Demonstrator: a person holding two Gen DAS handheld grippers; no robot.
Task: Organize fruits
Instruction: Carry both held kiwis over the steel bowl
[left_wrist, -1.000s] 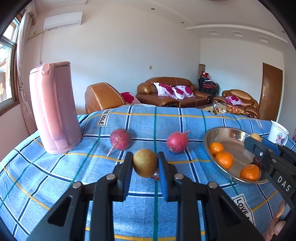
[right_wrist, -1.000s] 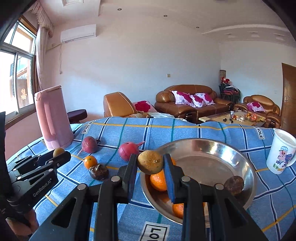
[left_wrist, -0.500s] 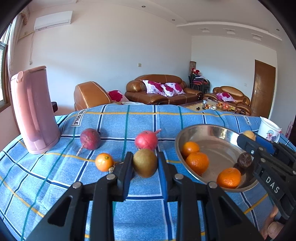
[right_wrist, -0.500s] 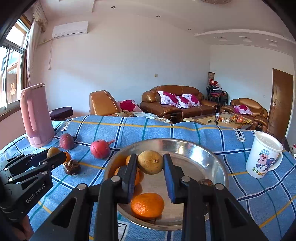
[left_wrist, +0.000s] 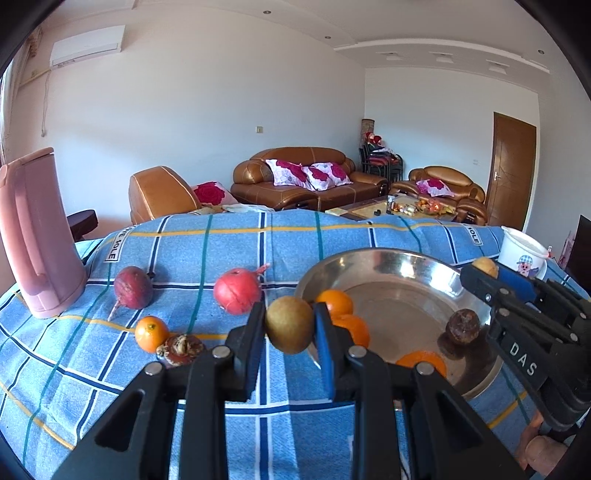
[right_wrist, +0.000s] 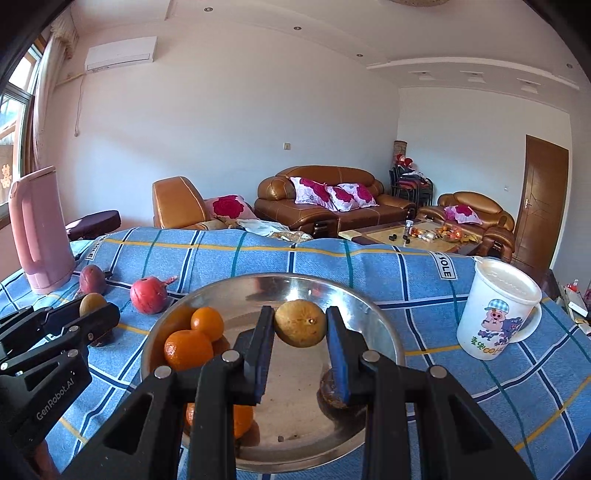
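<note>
The big metal bowl (right_wrist: 373, 314) sits in the lower middle of the right wrist picture, on the blue checked cloth (right_wrist: 424, 291). It looks hard, shiny and slippery inside, so round fruit may roll when it lands there. Three oranges (right_wrist: 186, 347) and a dark wrinkly fruit (left_wrist: 462, 326) already lie in it.

The right gripper (right_wrist: 300, 334) is squeezed tight on a brownish-yellow fruit (right_wrist: 300, 323), holding it up over the middle of the bowl. The left gripper (left_wrist: 289, 326) is squeezed tight on a greenish-brown fruit (left_wrist: 289, 325), low in the middle of the left wrist picture, just left of the bowl's edge and above the cloth.

Both held fruits look small, light and firm, with smooth round skin. The flat pads press on their widest part, one on each side, which seems the best place to hold. A round fruit could pop out if pinched off-center, and could get bruised if dropped from high up.

Still on the cloth at lower left of the left wrist picture are two red round fruits (left_wrist: 236, 295), one more small orange (left_wrist: 151, 333) and a brown crumpled fruit (left_wrist: 181, 348) touching it.
</note>
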